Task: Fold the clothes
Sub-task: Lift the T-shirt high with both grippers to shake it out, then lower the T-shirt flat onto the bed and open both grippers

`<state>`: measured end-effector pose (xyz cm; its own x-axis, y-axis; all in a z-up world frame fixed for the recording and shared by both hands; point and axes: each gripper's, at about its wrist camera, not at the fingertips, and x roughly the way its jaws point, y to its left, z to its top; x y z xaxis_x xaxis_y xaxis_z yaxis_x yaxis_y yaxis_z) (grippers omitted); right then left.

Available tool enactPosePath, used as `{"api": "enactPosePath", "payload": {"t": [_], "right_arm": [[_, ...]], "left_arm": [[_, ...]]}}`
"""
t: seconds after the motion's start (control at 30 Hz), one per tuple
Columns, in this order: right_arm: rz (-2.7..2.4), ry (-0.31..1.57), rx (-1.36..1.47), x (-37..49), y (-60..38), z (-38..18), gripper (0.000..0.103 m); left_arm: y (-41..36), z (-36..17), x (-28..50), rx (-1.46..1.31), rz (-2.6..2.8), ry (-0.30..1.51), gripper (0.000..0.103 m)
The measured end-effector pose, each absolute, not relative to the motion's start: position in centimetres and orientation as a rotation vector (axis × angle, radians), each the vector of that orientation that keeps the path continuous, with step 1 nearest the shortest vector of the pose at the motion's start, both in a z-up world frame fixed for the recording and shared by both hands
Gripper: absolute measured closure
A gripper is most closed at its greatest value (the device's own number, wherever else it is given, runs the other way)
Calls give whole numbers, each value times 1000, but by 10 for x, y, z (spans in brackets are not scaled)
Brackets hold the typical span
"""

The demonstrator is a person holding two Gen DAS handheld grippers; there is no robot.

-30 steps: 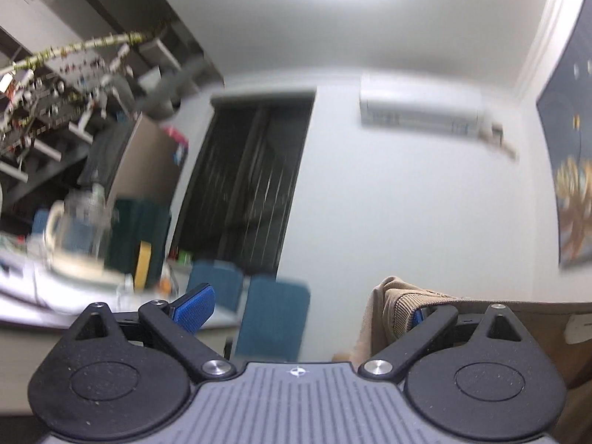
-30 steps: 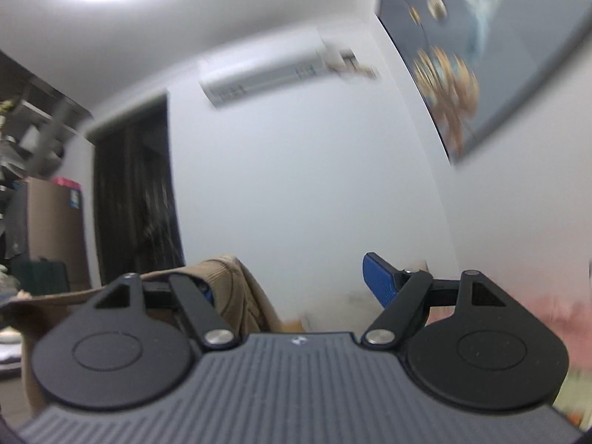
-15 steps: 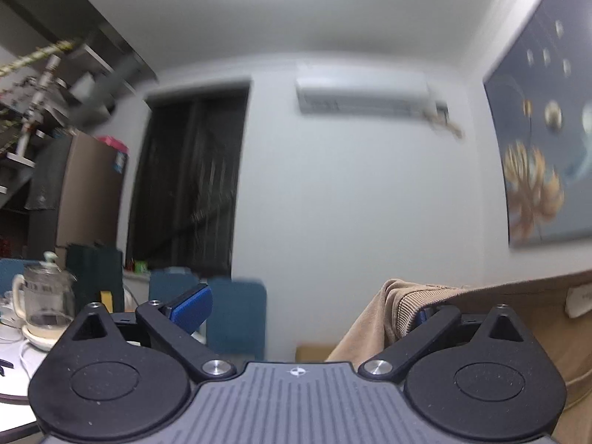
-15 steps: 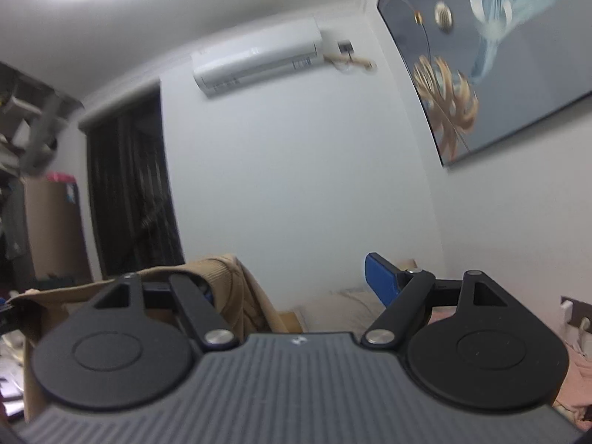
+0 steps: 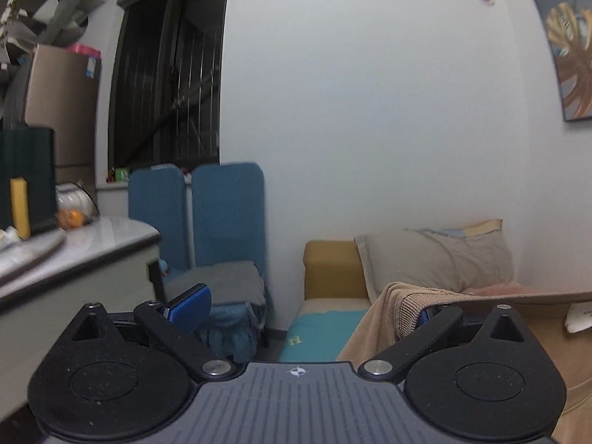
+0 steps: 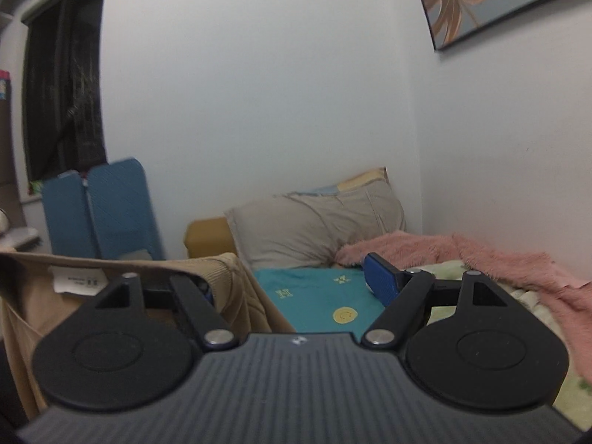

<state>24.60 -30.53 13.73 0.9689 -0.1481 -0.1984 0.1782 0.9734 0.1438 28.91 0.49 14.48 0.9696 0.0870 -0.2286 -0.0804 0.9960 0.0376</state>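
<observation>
A tan knitted garment (image 5: 403,303) hangs stretched between my two grippers, held up above the bed. In the left wrist view its ribbed edge drapes over the right finger of my left gripper (image 5: 309,307), whose jaws stand wide open; the left blue pad (image 5: 190,303) is bare. In the right wrist view the same garment (image 6: 225,277) covers the left finger of my right gripper (image 6: 292,285), also open, with its right blue pad (image 6: 381,283) bare. A white label (image 6: 76,279) shows on the inner side of the cloth.
Below lies a bed with a teal sheet (image 6: 314,296), a beige pillow (image 6: 314,229) and a pink fluffy blanket (image 6: 481,259) by the wall. Two blue chairs (image 5: 207,218) with a grey pile stand left of it. A table edge (image 5: 92,251) juts in at far left.
Both views have tipped down from the ceiling and the upper wall to the bed and chairs. The garment stays hooked over the same two inner fingers.
</observation>
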Motion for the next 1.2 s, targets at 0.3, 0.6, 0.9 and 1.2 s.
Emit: {"api": "enactPosePath", "payload": {"t": [0.3,0.6,0.9,1.2], "right_arm": [[-164,505,113,461,-329,-64,27],[42,925,6,542,-320,-136,27],[189,941,171,537,-317,-108,27],[31,654,270,370,-303,-74,27]], "left_arm": [[-4,-101,539,29,3,611,5],[-11,-182,604,207,-137,949,3],[-5,-135,570,179,-254,925,0],[2,-106,379,92,-114,615,0]]}}
